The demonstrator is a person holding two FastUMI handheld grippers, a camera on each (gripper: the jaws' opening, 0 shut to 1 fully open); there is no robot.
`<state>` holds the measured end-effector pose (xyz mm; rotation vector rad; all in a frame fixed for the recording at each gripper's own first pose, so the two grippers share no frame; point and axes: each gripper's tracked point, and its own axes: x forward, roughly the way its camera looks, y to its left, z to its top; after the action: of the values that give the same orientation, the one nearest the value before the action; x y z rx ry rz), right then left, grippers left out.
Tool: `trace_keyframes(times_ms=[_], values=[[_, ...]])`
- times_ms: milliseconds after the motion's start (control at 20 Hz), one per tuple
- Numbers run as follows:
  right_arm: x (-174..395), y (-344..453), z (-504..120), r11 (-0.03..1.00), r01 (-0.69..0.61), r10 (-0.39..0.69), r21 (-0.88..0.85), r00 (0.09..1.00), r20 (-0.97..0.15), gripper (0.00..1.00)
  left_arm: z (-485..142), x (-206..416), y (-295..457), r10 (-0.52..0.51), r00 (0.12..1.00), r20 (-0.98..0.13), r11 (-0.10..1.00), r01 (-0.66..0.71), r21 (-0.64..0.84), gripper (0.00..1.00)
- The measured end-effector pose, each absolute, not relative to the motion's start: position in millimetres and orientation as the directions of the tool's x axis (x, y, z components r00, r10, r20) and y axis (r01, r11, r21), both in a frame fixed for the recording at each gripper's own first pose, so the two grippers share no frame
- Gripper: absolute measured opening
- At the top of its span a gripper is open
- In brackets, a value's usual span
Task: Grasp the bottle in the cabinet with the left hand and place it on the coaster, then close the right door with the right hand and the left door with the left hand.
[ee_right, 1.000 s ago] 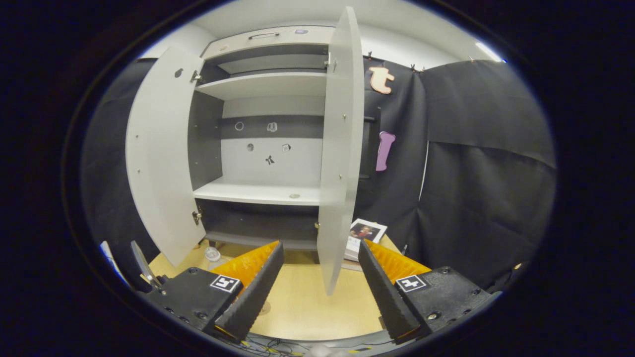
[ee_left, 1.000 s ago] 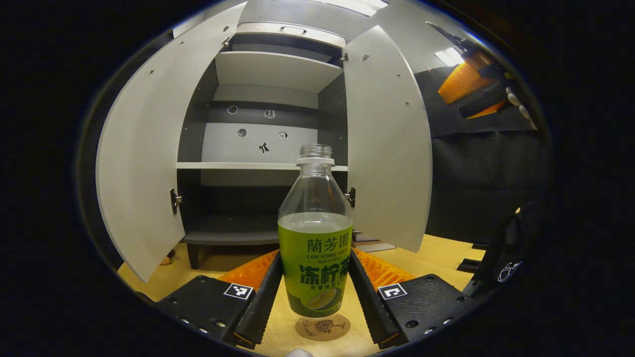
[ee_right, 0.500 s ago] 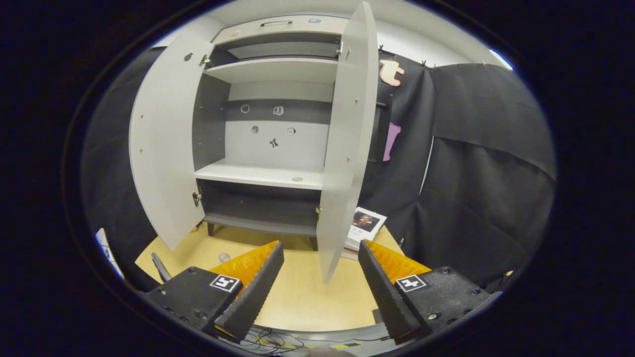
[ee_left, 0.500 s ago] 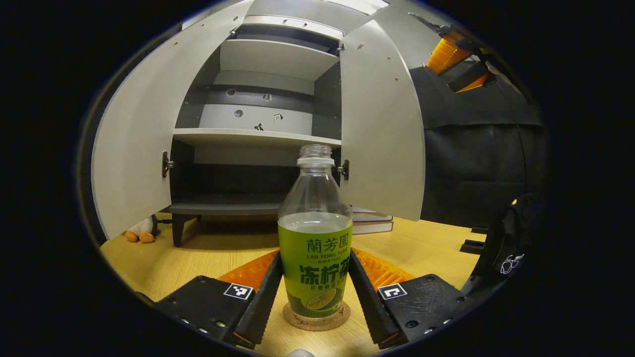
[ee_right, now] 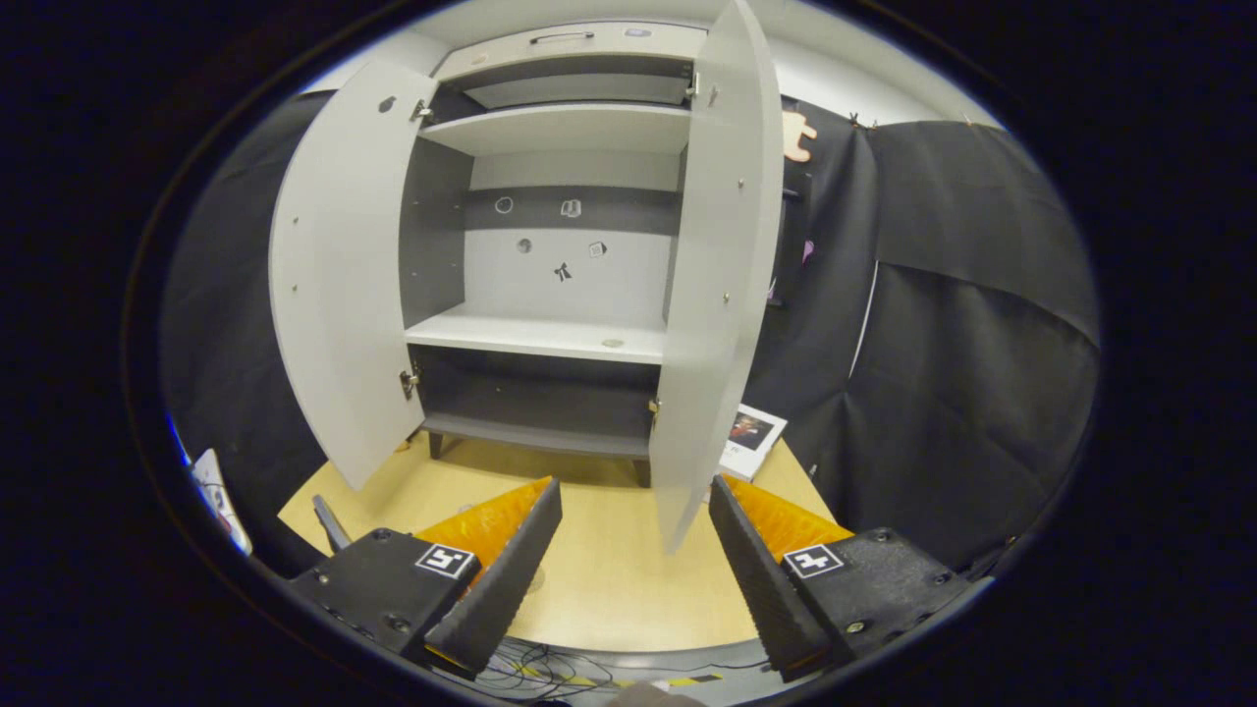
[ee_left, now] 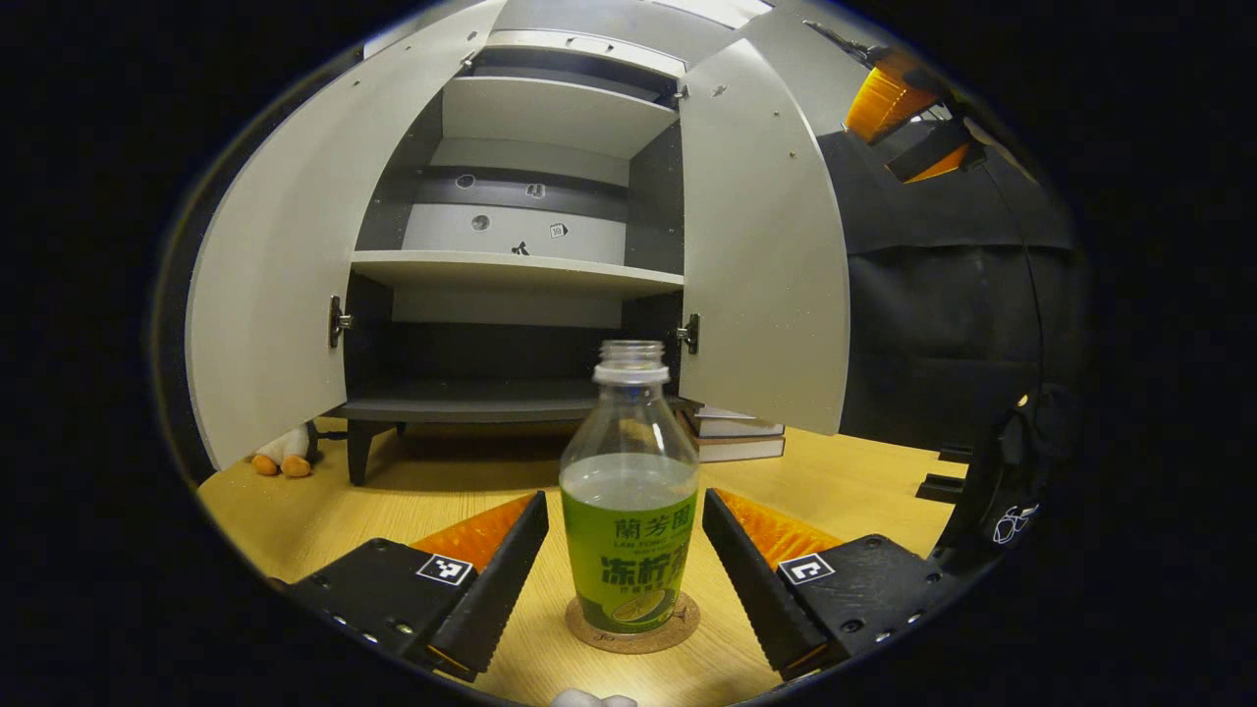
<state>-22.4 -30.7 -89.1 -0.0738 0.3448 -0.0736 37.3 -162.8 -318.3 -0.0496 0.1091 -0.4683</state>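
A clear bottle [ee_left: 628, 520] with a green label and no cap stands upright on the round cork coaster [ee_left: 633, 628] on the wooden table. My left gripper [ee_left: 624, 499] is open around it, a finger on either side with small gaps to the bottle. The grey cabinet [ee_left: 511, 270] behind has its left door [ee_left: 265, 295] and right door [ee_left: 761, 255] swung wide. In the right gripper view my right gripper [ee_right: 633, 486] is open and holds nothing, just in front of the lower edge of the right door [ee_right: 722, 275]. That gripper also appears high at the right [ee_left: 903, 118].
Stacked books [ee_left: 737, 437] lie under the right door, with a printed booklet [ee_right: 751, 437] on top. A small plush toy [ee_left: 280, 457] sits by the cabinet's left leg. Black cloth hangs to the right. Cables [ee_right: 530, 678] trail at the table's near edge.
The bottle came down onto the coaster. My left gripper then opened off it and drew back a little. The right gripper shifted, so the right door now stands closer to its centre.
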Motion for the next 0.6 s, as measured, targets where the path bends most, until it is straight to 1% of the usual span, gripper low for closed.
trace_keyframes(times_ms=[250, 400, 450, 500, 550, 600], values=[[-24, -30, -91, 0.996, 0.062, -0.078, -0.058, 0.942, -0.326, 1.00, -276, 38, -161, -0.442, 0.895, -0.057, 0.896, 0.438, -0.070, 0.97], [-20, -35, -84, 0.995, 0.070, -0.087, -0.071, 0.958, -0.274, 0.99, -229, 37, -155, -0.433, 0.901, -0.019, 0.901, 0.432, -0.041, 0.97], [-19, -38, -87, 0.995, 0.073, -0.091, -0.075, 0.960, -0.265, 0.99, -212, 36, -151, -0.415, 0.910, -0.006, 0.909, 0.414, -0.044, 0.97], [-16, -39, -88, 0.995, 0.072, -0.088, -0.070, 0.961, -0.262, 1.00, -194, 34, -149, -0.409, 0.912, 0.002, 0.911, 0.409, -0.058, 0.99], [-14, -40, -87, 0.996, 0.067, -0.081, -0.062, 0.963, -0.258, 1.00, -177, 33, -145, -0.394, 0.919, -0.003, 0.917, 0.394, -0.061, 0.96], [-11, -40, -83, 0.997, 0.065, -0.076, -0.052, 0.966, -0.248, 1.00, -162, 32, -137, -0.378, 0.926, -0.007, 0.924, 0.377, -0.058, 0.96]])
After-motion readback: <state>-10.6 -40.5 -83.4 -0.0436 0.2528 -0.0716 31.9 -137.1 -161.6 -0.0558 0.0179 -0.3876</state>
